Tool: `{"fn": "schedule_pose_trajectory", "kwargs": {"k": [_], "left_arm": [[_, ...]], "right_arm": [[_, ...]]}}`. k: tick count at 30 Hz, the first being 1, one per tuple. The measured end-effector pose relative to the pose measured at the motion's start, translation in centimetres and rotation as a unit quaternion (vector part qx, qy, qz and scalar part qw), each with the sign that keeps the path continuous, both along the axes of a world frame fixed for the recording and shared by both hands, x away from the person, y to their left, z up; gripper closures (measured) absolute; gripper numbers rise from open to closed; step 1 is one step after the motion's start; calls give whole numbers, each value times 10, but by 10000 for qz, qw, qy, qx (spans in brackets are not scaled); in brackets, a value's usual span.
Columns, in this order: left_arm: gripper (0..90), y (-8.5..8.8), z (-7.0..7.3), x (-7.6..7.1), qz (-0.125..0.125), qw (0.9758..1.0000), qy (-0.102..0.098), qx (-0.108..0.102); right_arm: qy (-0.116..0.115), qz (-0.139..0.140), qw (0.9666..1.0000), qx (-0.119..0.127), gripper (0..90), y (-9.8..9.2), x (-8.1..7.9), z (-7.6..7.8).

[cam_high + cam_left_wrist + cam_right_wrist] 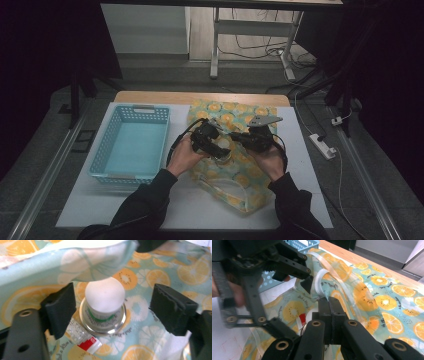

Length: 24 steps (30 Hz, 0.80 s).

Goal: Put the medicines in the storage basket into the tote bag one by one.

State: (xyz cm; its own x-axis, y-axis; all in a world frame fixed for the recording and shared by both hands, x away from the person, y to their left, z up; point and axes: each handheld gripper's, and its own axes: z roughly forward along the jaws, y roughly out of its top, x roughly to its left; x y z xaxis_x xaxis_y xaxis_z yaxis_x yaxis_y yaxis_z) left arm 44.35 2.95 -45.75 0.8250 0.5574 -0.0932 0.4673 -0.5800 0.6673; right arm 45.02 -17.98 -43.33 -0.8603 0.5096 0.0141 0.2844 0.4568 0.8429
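Observation:
A fabric bag (243,176) printed with orange slices lies on the table. My right gripper (239,136) (329,305) is shut on the bag's clear-trimmed rim (342,283) and lifts it. My left gripper (218,149) (113,308) reaches into the opening, jaws open. Between its pads stands a small white-capped bottle (105,296) with a green-printed label and a shiny metal rim; neither pad (61,307) presses on it. A small red-and-white packet (86,343) lies on the bag's lining beside the bottle. In the right gripper view the left gripper (262,272) shows at the left.
A light blue plastic basket (131,142) sits left of the bag on the white tabletop (190,205). A wooden strip (200,97) runs along the table's far edge. Beyond it are desk legs and cables, with a power strip (322,146) on the floor at the right.

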Motion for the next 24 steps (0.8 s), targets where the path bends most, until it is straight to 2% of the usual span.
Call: {"fn": "schedule_pose_trajectory", "kwargs": {"k": [7, 11, 19, 24], "left_arm": [[71, 11, 2, -12, 55, 9997, 44, -228], [25, 18, 2, -19, -18, 9995, 71, -316], [0, 27, -5, -33, -210, 9977, 131, -629], [0, 27, -8, -41, -290, 9979, 94, -573]], "right_arm": [[7, 20, 10000, -8, 900, 2, -1, 0], [-5, 37, 10000, -21, 900, 3, -2, 0], [-19, 82, 10000, -25, 900, 4, -4, 1], [-31, 87, 10000, -36, 900, 4, -4, 2]]}}
